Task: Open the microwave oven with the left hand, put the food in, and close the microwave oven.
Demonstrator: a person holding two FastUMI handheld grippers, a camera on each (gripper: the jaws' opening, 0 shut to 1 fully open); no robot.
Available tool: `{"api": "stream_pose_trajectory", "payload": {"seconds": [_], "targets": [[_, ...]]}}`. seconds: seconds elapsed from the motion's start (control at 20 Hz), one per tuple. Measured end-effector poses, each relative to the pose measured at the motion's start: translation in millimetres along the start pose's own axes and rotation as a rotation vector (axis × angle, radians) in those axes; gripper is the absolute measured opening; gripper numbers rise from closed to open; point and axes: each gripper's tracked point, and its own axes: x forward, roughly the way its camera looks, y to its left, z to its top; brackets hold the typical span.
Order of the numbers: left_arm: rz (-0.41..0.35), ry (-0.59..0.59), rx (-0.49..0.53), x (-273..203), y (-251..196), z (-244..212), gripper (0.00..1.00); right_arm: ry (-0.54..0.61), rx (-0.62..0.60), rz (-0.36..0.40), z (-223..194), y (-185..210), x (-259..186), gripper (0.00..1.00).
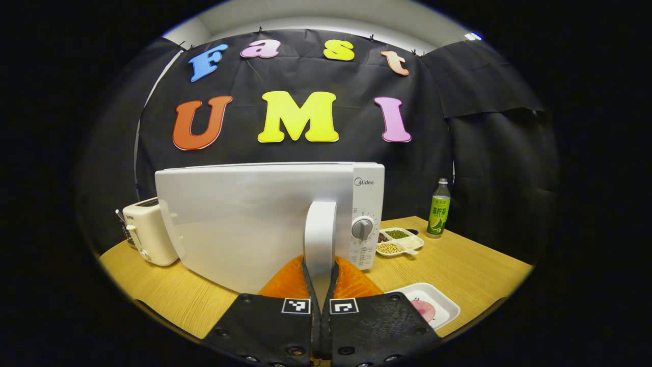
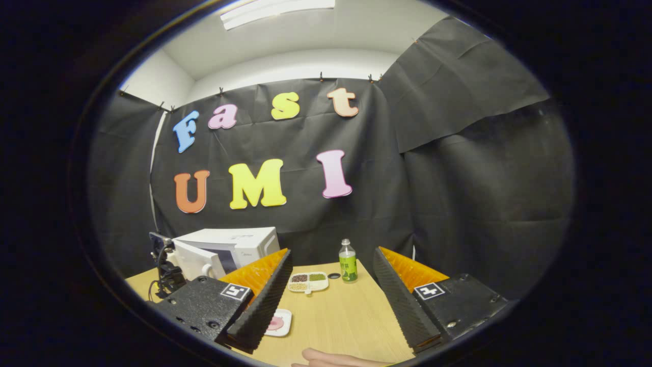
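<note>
- Microwave oven (image 1: 265,214) was a glossy white box on the wood-grain worktop (image 1: 458,260), its door ajar, by a cream toaster (image 1: 147,232).
- Left gripper (image 1: 320,285) had its fingers clamped on the curved white door handle (image 1: 320,229).
- Food sat pink on a white rectangular plate (image 1: 433,306) just right of that gripper.
- Right gripper (image 2: 331,300) hung above the worktop, ridged fingers spread wide and empty, well apart from the oven.

Wooden table (image 1: 473,265). White toaster (image 1: 147,230) at far left. Green drink bottle (image 1: 439,208) upright at far right. Divided white dish of beans and seeds (image 1: 398,241) just left of the bottle, apart from it.
</note>
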Motion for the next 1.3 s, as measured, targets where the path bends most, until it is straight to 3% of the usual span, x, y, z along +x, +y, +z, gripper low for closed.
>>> {"api": "stream_pose_trajectory", "payload": {"seconds": [0.2, 0.25, 0.35, 0.4, 0.55, 0.6, 0.65, 0.7, 0.75, 0.8, 0.85, 0.9, 0.95, 1.1, 1.3], "targets": [[-0.034, -0.024, 0.022, -49, 22, -5, 0.00, -0.008, 0.004, 0.024, 0, 20, -23, 1.00], [-0.041, -0.024, 0.027, -61, 29, -7, 0.00, -0.011, 0.003, 0.034, 0, 27, -28, 0.94], [-0.052, -0.028, 0.021, -84, 45, -12, 0.00, -0.012, -0.003, 0.054, -1, 41, -37, 0.94], [-0.054, -0.033, 0.023, -94, 53, -14, 0.09, -0.013, -0.008, 0.065, -2, 48, -41, 0.94], [-0.028, -0.054, 0.038, -124, 85, -18, 0.19, -0.011, -0.026, 0.093, -4, 68, -49, 0.94], [-0.011, -0.060, 0.039, -130, 98, -21, 0.19, -0.011, -0.031, 0.102, -5, 74, -51, 1.00], [-0.008, -0.052, 0.030, -138, 109, -26, 0.44, -0.011, -0.036, 0.110, -5, 81, -53, 1.00], [-0.015, -0.044, 0.017, -148, 117, -30, 0.62, -0.009, -0.040, 0.117, -7, 87, -53, 1.00], [-0.011, -0.034, 0.010, -158, 128, -33, 0.81, -0.007, -0.042, 0.125, -8, 93, -54, 0.94], [0.016, -0.039, 0.003, -166, 145, -35, 0.77, -0.004, -0.047, 0.134, -10, 100, -53, 0.94], [0.026, -0.030, -0.012, -168, 158, -40, 0.72, 0.002, -0.055, 0.140, -12, 106, -52, 1.00], [0.038, -0.027, -0.023, -183, 169, -41, 0.88, 0.008, -0.065, 0.146, -16, 111, -51, 0.94], [0.064, -0.026, -0.026, -193, 183, -41, 0.92, 0.015, -0.077, 0.151, -20, 117, -49, 0.94], [0.180, -0.023, -0.026, -223, 226, -38, 0.94, 0.047, -0.114, 0.171, -35, 131, -41, 0.94], [0.310, -0.026, 0.003, -264, 251, -20, 0.94, 0.115, -0.139, 0.204, -54, 144, -17, 0.94]]}}
